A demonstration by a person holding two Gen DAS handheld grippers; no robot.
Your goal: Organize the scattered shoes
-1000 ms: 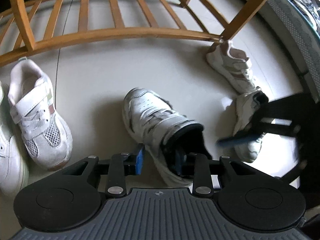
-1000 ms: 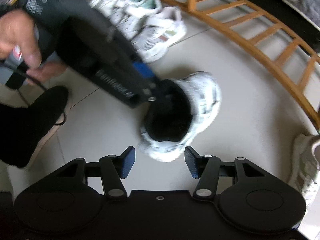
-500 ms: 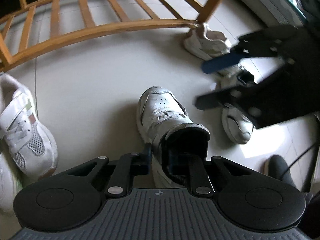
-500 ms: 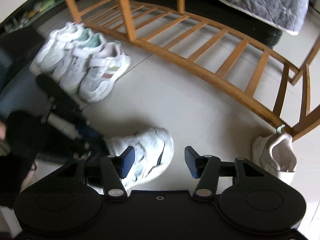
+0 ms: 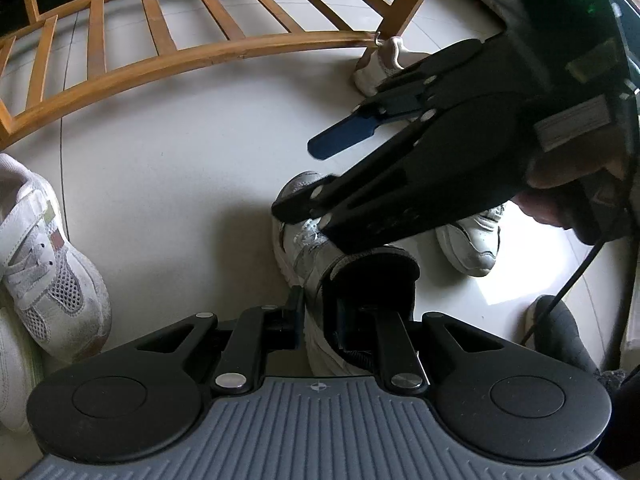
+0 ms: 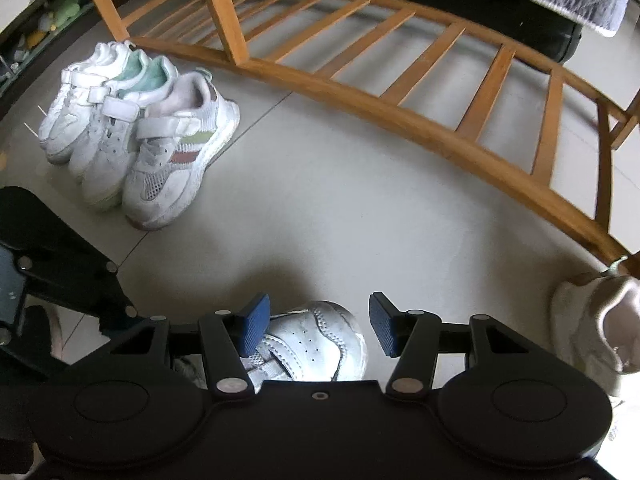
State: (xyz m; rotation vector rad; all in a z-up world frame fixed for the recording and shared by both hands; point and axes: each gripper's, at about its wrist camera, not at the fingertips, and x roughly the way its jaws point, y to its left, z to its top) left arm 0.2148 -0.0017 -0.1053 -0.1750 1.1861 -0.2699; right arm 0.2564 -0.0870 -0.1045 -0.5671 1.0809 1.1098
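My left gripper (image 5: 318,314) is shut on the side of the black-lined collar of a white sneaker (image 5: 304,240), whose toe points away from me on the floor. My right gripper (image 5: 294,178) reaches in from the upper right above that sneaker's toe, jaws open and holding nothing. In the right wrist view the right gripper (image 6: 318,328) hangs open over the same white sneaker (image 6: 320,344), with the left gripper's black body (image 6: 60,264) at the left. Several white shoes (image 6: 140,132) stand side by side by the wooden frame.
A curved wooden slatted frame (image 5: 200,56) crosses the floor ahead. One beige shoe (image 5: 380,64) lies against its leg, and another white shoe (image 5: 472,240) lies at the right. A mesh sneaker (image 5: 48,272) sits at the left. A person's black-socked foot (image 5: 560,332) is at the lower right.
My left gripper closed on the sneaker's collar. My right gripper swung in from the right and now hangs over the sneaker's toe, still open.
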